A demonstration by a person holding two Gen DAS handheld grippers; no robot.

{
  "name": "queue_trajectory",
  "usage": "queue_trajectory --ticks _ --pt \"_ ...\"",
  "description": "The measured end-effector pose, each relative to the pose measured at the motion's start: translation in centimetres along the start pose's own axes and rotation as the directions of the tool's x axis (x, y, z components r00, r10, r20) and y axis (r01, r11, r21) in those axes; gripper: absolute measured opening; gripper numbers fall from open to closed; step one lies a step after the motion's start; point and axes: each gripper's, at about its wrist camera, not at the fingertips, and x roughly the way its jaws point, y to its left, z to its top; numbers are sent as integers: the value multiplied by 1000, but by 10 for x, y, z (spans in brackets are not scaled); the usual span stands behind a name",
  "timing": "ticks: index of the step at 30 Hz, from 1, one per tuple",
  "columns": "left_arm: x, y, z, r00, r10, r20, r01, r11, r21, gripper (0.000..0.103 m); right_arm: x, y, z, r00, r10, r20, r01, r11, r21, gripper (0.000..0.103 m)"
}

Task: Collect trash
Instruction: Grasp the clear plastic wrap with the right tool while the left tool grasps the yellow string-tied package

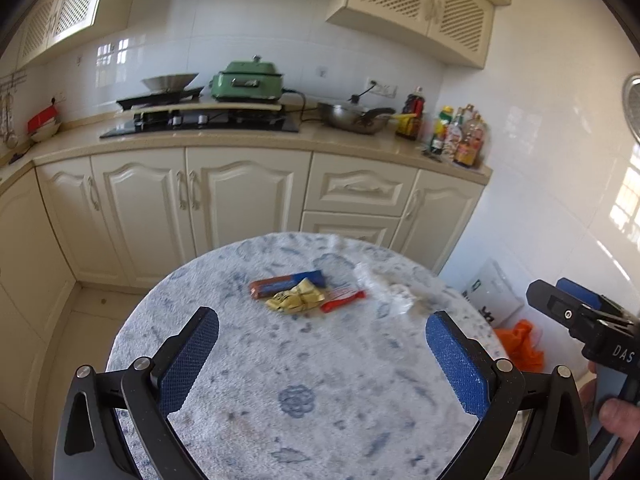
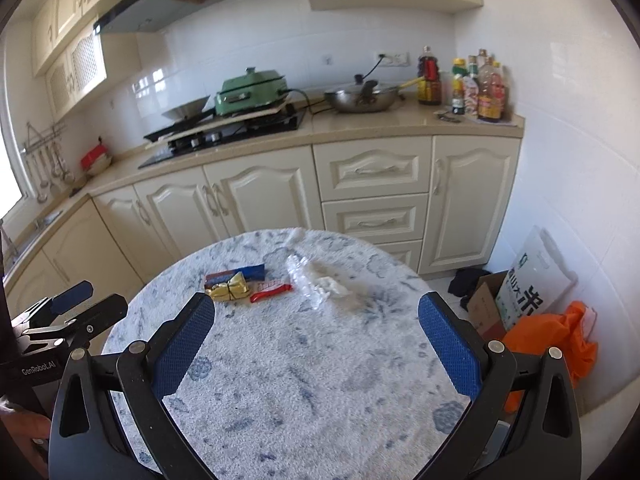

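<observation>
On a round table with a blue-and-white fuzzy cover [image 1: 304,360] [image 2: 304,360] lie several pieces of trash near the far side: a brown-and-blue bar wrapper [image 1: 285,283] [image 2: 236,274], a crumpled yellow wrapper [image 1: 296,299] [image 2: 231,289], a red wrapper [image 1: 344,300] [image 2: 271,291] and a clear crumpled plastic wrapper [image 1: 390,292] [image 2: 320,284]. My left gripper [image 1: 322,330] is open and empty, above the table's near half. My right gripper [image 2: 316,318] is open and empty, also short of the trash. Each gripper shows at the other view's edge, the right [image 1: 560,300] and the left [image 2: 92,300].
Cream kitchen cabinets and a counter [image 1: 248,140] stand behind the table, with a stove, green cooker [image 1: 248,82], wok and bottles. On the floor at right are an orange bag [image 2: 560,340] [image 1: 522,344], a cardboard box [image 2: 486,308] and a white rice sack [image 2: 532,280].
</observation>
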Motion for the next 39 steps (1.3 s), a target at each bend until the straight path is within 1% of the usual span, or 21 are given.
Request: queue_trajectory --ticks 5,10,14,18,23,26,27,28,29,30,31,32,33,34,35,37,39 --pt "46 17 13 998 29 -60 -31 999 -29 102 42 5 -2 997 17 -70 -19 999 -26 103" --pt "94 23 23 993 53 -107 -56 998 -23 102 94 1 -6 989 25 -147 -29 999 -23 103" --pt "139 24 27 985 72 -156 -75 997 -14 102 130 -7 -9 980 25 -199 -29 999 -17 103" --pt "190 24 32 975 84 -206 -91 995 -27 102 168 -11 -8 970 27 -240 -34 999 -24 102" --pt "251 18 35 963 101 -248 -112 993 -29 102 207 -15 -3 961 42 -272 -50 999 -21 91" --pt "282 16 35 954 121 -274 -134 990 -32 98 227 -14 -1 955 46 -293 -59 998 -33 86" --pt "291 18 33 949 128 -288 -143 989 -31 92 235 -12 -1 952 50 -303 -64 997 -39 84" --pt "296 15 32 949 155 -273 -162 987 -5 91 242 -11 -2 947 50 -318 -69 996 -48 77" --pt "299 14 32 949 162 -270 -167 986 7 88 247 -8 -5 942 47 -331 -70 996 -56 70" --pt "301 13 32 951 165 -263 -168 986 15 87 252 -7 -8 939 39 -343 -66 996 -66 70" --pt "301 14 32 953 163 -257 -164 986 16 82 250 -6 -10 947 29 -321 -59 995 -83 65" --pt "301 15 32 955 159 -249 -160 987 15 78 249 -5 -12 948 29 -317 -61 994 -90 62" --pt "301 16 31 958 158 -240 -159 987 16 70 247 -4 -14 951 24 -308 -58 993 -101 49" --pt "302 18 31 960 149 -238 -150 989 15 69 245 -3 -16 953 13 -304 -50 992 -114 37" --pt "302 20 29 963 139 -233 -139 990 15 69 243 -2 -17 954 5 -301 -44 991 -123 32" --pt "305 21 27 966 126 -227 -123 992 25 67 239 -5 -20 953 26 -302 -61 993 -106 29" --pt "305 23 26 968 107 -227 -104 994 24 67 232 -8 -23 952 39 -304 -68 994 -88 28"
